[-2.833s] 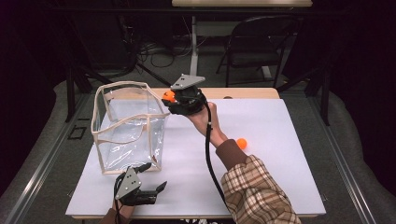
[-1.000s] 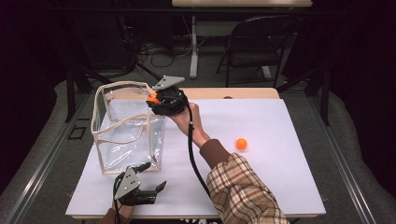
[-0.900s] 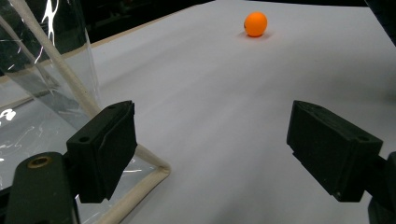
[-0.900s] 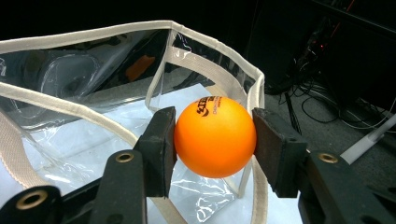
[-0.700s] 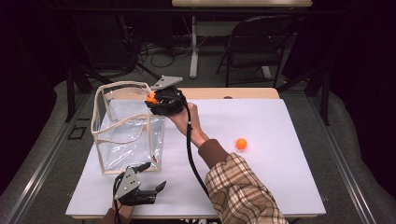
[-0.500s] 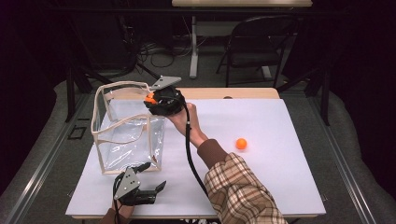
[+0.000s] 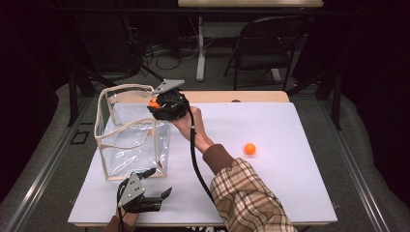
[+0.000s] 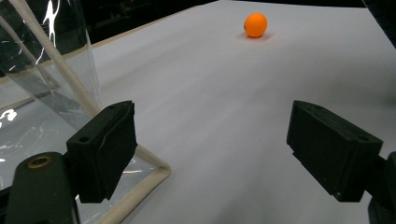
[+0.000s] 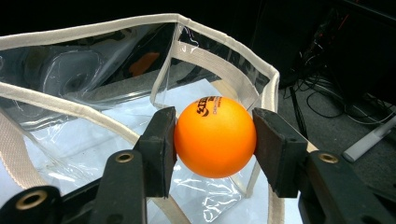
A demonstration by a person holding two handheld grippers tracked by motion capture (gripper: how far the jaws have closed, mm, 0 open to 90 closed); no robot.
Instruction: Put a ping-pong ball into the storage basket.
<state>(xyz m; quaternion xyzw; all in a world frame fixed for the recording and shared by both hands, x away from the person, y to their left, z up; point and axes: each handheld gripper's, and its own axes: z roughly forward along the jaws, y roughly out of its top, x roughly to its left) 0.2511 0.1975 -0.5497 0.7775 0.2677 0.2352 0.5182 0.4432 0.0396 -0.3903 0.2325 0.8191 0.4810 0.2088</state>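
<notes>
Over the bag's [image 7: 133,133] rim at its 2 o'clock corner, my right gripper [image 7: 155,103] holds a ball [image 9: 215,136] tight between both jaws, while my left gripper [image 8: 224,154] rests wide and empty at the table's [image 7: 290,193] 7 o'clock edge. To do this step well, I should bring the ball further toward 9 o'clock, past the rim, before I let it go, so it falls inside. A second ball [image 7: 249,148] waits at 3 o'clock.

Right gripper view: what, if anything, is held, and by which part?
The right hand-held gripper holds an orange ball, its jaws clamped on two opposite sides, above the clear bag.
</notes>
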